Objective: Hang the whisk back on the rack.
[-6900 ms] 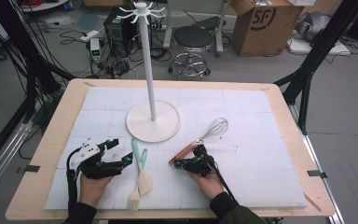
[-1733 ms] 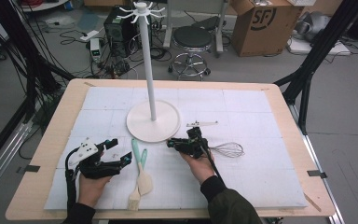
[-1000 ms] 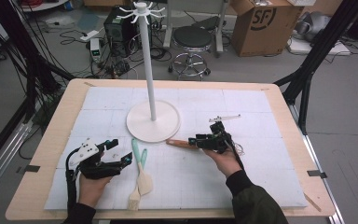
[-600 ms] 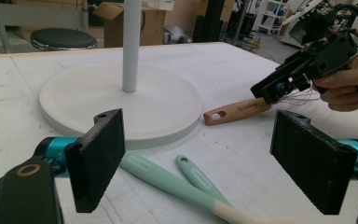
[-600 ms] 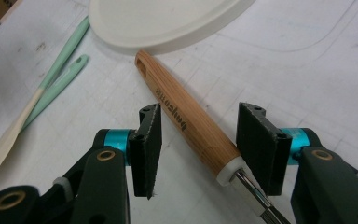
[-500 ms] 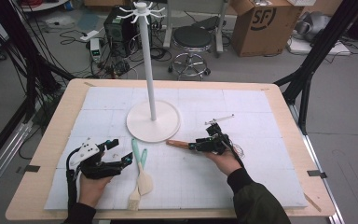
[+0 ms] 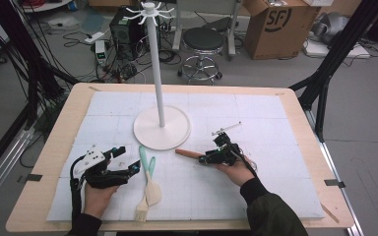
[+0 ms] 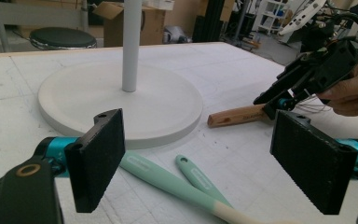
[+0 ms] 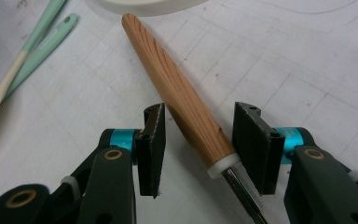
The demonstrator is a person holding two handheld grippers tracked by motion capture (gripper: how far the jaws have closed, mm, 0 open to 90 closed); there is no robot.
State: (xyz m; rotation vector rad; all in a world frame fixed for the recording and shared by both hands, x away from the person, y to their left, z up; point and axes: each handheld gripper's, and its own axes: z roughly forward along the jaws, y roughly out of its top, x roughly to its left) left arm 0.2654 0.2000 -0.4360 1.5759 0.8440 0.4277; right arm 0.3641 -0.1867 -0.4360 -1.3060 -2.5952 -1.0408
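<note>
Right gripper jaws half-open, just been closing, straddle whisk's wooden handle, pads not yet touching; handle runs obliquely away toward stand base.

This looks like a robotics lab or workshop. Black rig struts stand on the grey floor around a plywood desk covered with white gridded foam. Behind it lie tangled cables, a power strip, a black computer case, a stool and a cardboard box.
</note>
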